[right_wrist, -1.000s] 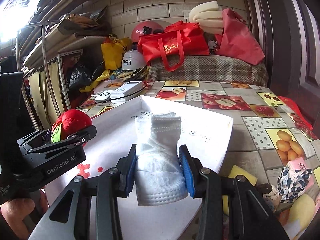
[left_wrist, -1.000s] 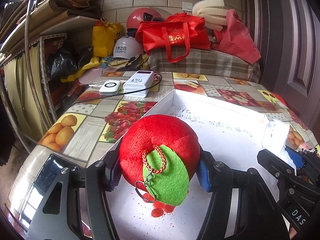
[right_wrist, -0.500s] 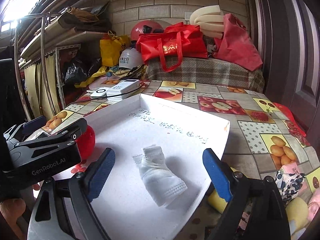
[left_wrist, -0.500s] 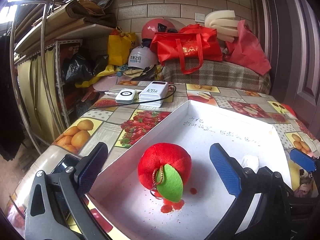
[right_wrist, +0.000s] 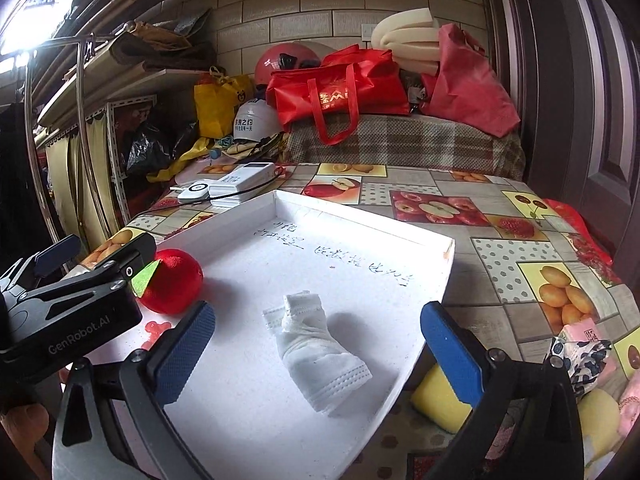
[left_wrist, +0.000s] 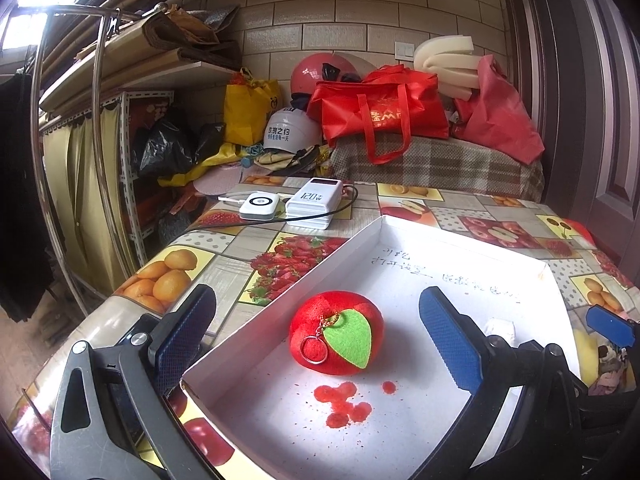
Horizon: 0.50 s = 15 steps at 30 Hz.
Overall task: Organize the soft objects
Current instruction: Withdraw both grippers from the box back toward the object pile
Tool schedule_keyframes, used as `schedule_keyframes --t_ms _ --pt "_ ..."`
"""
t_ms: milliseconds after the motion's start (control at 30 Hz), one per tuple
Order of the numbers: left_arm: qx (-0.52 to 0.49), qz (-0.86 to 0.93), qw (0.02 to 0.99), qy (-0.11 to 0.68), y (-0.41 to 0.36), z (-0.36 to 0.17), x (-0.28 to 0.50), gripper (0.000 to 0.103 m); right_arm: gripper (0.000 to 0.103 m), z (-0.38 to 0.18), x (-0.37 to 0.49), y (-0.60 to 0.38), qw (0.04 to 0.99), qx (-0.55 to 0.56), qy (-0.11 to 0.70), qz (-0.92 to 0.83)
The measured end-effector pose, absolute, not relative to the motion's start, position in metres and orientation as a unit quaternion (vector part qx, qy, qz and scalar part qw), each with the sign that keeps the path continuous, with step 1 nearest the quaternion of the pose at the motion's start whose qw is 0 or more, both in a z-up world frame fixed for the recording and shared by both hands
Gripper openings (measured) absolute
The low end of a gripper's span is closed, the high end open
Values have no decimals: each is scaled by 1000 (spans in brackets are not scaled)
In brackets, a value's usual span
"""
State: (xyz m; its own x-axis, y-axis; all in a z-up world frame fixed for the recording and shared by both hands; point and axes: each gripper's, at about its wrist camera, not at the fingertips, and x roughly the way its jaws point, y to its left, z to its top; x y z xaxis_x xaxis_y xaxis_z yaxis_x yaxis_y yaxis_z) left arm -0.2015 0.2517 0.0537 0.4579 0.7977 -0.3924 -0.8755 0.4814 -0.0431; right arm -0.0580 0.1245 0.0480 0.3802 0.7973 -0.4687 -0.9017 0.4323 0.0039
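Note:
A red plush apple (left_wrist: 336, 336) with a green felt leaf and a key ring lies in the near left part of a white shallow tray (left_wrist: 288, 292). My left gripper (left_wrist: 316, 294) stands open around it, with both pads well clear of the plush. A folded white face mask (right_wrist: 320, 352) lies in the tray (right_wrist: 360, 216) to the right. The jaws of my right gripper (right_wrist: 316, 312) are opening, wide on either side of the mask without touching it. The apple (right_wrist: 172, 284) also shows in the right wrist view, partly behind the left gripper's body.
The tray sits on a table with a fruit-print cloth (left_wrist: 176, 272). Two white power banks (left_wrist: 316, 200) with a cable lie beyond it. A yellow sponge (right_wrist: 440, 396) and a patterned cloth (right_wrist: 580, 356) lie right of the tray. Red stains (left_wrist: 344, 400) mark the tray floor.
Both grippers went from shut to wide open. The apple and the mask were let go and now lie on the tray floor, with the grippers drawn back a little.

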Motion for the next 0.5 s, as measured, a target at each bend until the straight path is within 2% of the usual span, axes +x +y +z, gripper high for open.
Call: schedule_keyframes --t_ms 333,500 --pt "-109 501 847 141 242 56 -206 103 103 53 -69 114 828 -121 171 521" --pt "-110 495 852 126 235 58 -215 103 103 49 -74 112 828 -151 189 506"
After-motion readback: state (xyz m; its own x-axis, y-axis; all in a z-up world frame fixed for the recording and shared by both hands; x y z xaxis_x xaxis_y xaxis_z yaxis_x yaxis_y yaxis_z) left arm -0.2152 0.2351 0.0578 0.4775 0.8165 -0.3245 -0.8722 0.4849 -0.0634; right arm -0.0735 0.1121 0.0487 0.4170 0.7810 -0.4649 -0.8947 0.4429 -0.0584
